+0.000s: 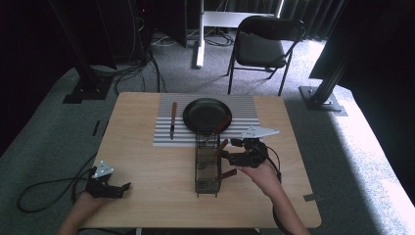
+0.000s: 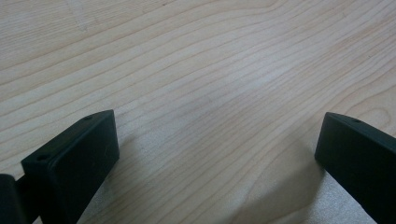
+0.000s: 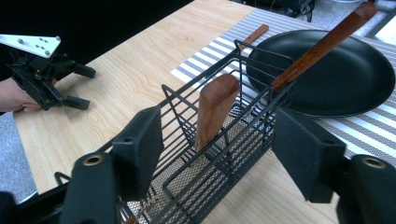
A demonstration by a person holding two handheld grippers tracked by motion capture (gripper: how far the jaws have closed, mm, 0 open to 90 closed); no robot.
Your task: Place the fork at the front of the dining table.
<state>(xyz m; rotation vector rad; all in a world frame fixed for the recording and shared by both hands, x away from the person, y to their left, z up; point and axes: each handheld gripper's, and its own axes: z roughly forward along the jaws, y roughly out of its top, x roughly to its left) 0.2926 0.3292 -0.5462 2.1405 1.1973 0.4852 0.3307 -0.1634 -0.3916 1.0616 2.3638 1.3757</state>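
Observation:
A black wire cutlery basket (image 1: 207, 169) stands mid-table with three wooden-handled utensils leaning out of it. My right gripper (image 1: 226, 156) is at the basket's right side. In the right gripper view its jaws (image 3: 219, 144) stand apart on either side of a broad wooden handle (image 3: 215, 109), without touching it. A longer handle (image 3: 322, 46) leans over the black plate (image 3: 345, 79). My left gripper (image 1: 122, 188) rests on the table at the front left, open, with bare wood between its jaws (image 2: 217, 144).
A striped placemat (image 1: 164, 134) lies at the back of the table, bearing the plate (image 1: 198, 115) and a wooden-handled knife (image 1: 172, 120) to its left. A folding chair (image 1: 262, 46) stands beyond the table. Dark stands and cables flank it.

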